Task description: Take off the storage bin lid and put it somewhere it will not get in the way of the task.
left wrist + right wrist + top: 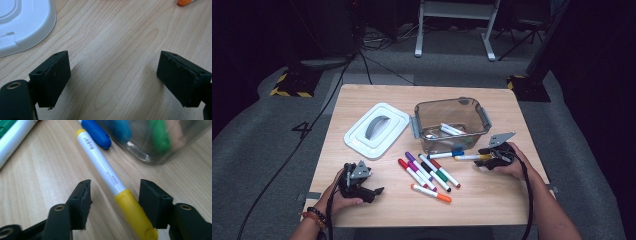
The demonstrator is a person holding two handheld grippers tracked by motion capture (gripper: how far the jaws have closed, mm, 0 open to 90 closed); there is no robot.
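Both forearms bare; beaded bracelets (314,215) circle the left wrist; the left gripper (371,192) and right gripper (482,159) are black, each topped by a grey three-cornered plate, black cables trailing back.

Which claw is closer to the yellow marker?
Right. The right claw has its open jaws on either side of the yellow marker, at its cap end beside the clear bin. The left claw rests far across the table, near the white lid.
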